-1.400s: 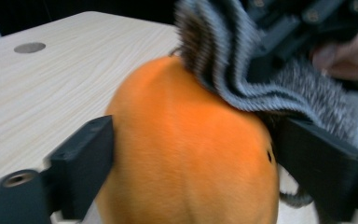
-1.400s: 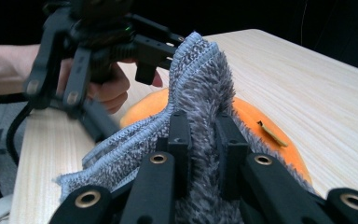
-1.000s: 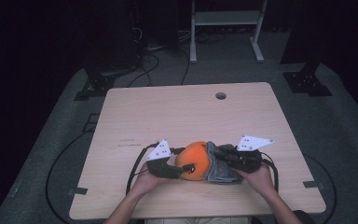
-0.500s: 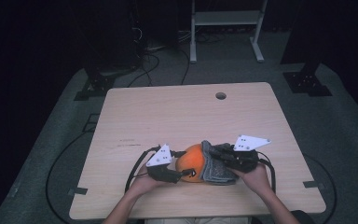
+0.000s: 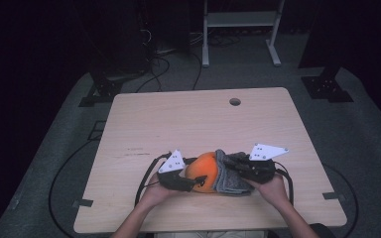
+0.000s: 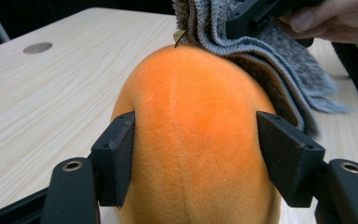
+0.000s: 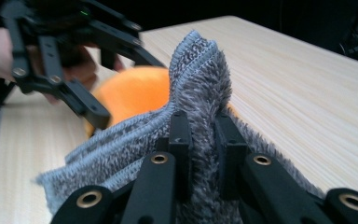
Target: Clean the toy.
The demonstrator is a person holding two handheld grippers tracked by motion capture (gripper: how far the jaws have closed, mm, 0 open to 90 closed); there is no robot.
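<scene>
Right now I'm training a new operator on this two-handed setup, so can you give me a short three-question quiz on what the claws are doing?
1. True or false: the left claw has its jaws pressed on both sides of the orange plush toy.
2. What does the right claw pinch? A) a cable B) a fold of the grey towel C) the table edge
3. Fill in: in the high view, the towel lies against the toy's ____ side, near the front edge of the wooden table.

Key: 1 true. 2 B. 3 right.
</scene>
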